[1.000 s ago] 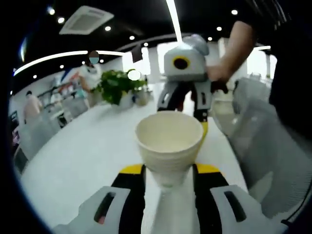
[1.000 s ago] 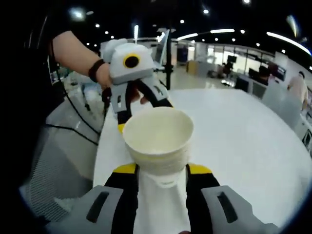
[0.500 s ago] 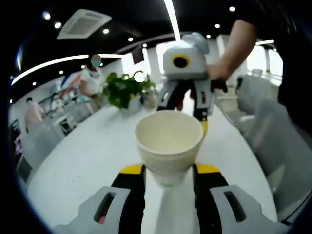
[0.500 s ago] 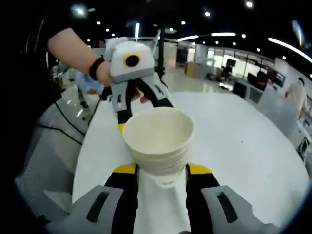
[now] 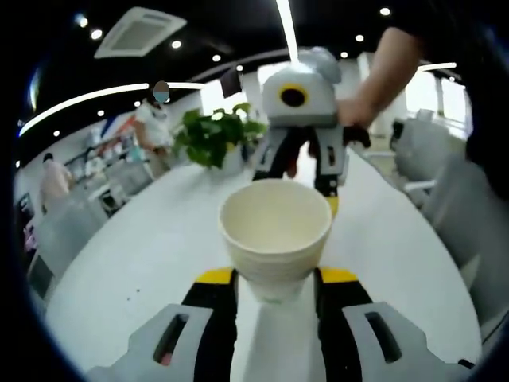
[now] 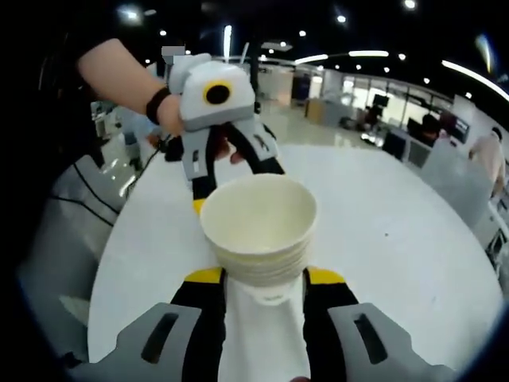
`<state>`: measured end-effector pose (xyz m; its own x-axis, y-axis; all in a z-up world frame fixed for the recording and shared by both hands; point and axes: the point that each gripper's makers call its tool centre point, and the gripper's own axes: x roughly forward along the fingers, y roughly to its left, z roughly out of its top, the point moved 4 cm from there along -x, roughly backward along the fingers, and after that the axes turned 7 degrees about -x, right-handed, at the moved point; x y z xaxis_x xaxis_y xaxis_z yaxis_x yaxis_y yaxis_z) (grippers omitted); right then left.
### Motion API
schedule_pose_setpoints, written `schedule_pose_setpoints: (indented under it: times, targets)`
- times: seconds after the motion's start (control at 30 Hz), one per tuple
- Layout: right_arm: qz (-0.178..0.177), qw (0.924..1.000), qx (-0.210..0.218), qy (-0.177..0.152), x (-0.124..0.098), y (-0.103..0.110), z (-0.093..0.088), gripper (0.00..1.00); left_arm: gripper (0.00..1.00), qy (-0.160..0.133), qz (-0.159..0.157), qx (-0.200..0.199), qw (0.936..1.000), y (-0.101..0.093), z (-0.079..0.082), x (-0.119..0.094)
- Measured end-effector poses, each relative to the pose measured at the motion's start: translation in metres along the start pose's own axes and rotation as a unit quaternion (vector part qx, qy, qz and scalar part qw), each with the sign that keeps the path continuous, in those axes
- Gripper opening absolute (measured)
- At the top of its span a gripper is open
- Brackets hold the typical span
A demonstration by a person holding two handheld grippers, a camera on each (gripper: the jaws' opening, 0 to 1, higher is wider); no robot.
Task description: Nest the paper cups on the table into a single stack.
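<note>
A stack of cream paper cups (image 5: 275, 231) sits nested, mouth towards the camera, between my left gripper's (image 5: 276, 278) yellow-tipped jaws, which are shut on its lower part. In the right gripper view the same cup stack (image 6: 258, 231) shows several rims, and my right gripper (image 6: 258, 278) is shut on its base. The two grippers face each other across the stack. The right gripper (image 5: 306, 179) reaches in from behind the cups in the left gripper view. The left gripper (image 6: 227, 179) does the same in the right gripper view. A hand (image 6: 171, 115) holds it.
The round white table (image 6: 398, 231) spreads under the stack. A potted green plant (image 5: 213, 137) stands at the table's far side, with people beyond it. Grey mesh chairs (image 5: 449, 199) stand by the table's edge. A person's arm (image 5: 382, 72) comes down from the upper right.
Both views have swung a little, so more of the table top shows. The grippers and the cup stack keep the same places relative to each other.
</note>
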<state>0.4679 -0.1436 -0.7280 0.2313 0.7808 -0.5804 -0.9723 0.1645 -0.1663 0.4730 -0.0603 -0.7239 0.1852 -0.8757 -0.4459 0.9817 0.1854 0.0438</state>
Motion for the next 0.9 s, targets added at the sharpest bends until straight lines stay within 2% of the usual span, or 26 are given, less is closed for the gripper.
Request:
schedule_pose_setpoints:
  times: [0.4,0.67,0.9]
  targets:
    - [0.004,1.0000,-0.004,0.005,0.019,-0.044,-0.013,0.33,0.37,0.007,-0.004,-0.002,1.0000,0.048,-0.012,0.016]
    - [0.001,1.0000,0.003,0.007,0.028,-0.067,-0.024,0.33,0.37,0.010,-0.007,-0.001,0.9999,0.070,-0.016,0.029]
    - [0.007,0.9998,0.007,0.016,0.032,-0.080,-0.032,0.33,0.36,0.015,-0.007,-0.003,0.9999,0.081,-0.020,0.038]
